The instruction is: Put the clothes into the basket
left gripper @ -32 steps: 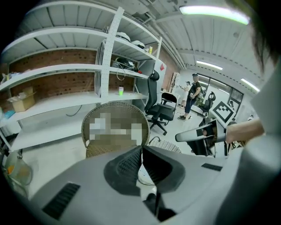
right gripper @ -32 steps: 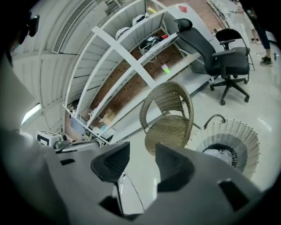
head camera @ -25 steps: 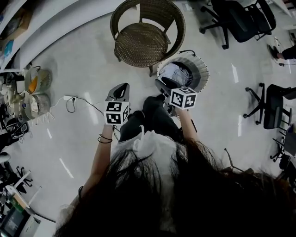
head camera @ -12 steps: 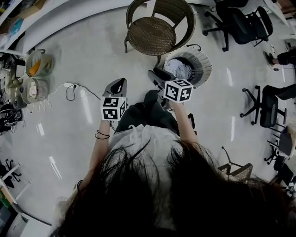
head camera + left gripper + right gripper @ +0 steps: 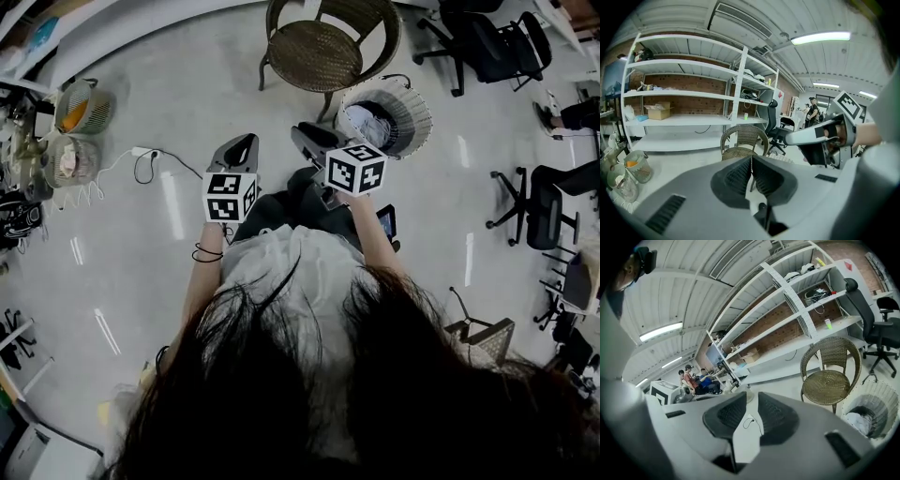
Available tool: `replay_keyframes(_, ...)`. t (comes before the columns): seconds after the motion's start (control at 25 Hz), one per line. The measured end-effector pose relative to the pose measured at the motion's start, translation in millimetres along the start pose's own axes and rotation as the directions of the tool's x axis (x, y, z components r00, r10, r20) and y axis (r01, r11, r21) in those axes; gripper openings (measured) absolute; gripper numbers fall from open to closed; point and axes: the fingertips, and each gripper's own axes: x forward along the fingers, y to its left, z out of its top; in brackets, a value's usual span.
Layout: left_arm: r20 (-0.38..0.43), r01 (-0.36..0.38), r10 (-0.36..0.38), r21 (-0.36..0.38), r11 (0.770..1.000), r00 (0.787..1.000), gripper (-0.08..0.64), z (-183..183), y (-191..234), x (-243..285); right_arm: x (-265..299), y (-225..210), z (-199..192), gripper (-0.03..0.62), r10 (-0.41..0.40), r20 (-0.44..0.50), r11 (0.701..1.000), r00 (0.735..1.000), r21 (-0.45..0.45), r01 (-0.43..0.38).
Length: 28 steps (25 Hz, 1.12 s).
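- Basket (image 5: 411,103): round, with a pale ribbed wall and a dark inside; it stands upright on the glossy grey floor (image 5: 169,84), mouth facing up
- Clothes (image 5: 362,125): a soft, crumpled pale heap lying inside the basket, against the wall nearest the person; the bundle is lumpy and I cannot make out a long axis or which way it points
- Chair (image 5: 323,52): brown woven wicker with a rounded back and a round seat, just beside the basket, on the side away from the person
- Right gripper (image 5: 309,141): smooth grey shell with dark ribbed pads, just beside the basket rim and above floor level, not over the mouth; its jaws have just been closing and a narrow slit is left between the pads, nothing in it
- Left gripper (image 5: 240,148): same build, further from the basket than the right one, on the person's other side; its jaws are clenched, pad against pad, with nothing between
- Cable (image 5: 145,167): thin and dark, looped on the floor well apart from the basket
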Motion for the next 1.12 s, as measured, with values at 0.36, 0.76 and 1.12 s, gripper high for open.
replay_keyframes(0.36,0.023,-0.019,0.019,0.006,1.000,1.000,0.020,3,11,-18,21,39,-21,0.067,0.053,-0.084,0.994,0.995,-0.094,-0.061)
replay_keyframes(0.76,0.028,-0.034,0.034,0.016,0.999,0.999,0.020,9,11,-12,25,43,-18,0.061,0.094,-0.107,0.986,0.990,-0.126,-0.108)
replay_keyframes(1.12,0.009,-0.023,0.022,0.022,1.000,1.000,0.020,7,9,-4,27,36,-22,0.061,0.093,-0.130,0.987,0.987,-0.115,-0.108)
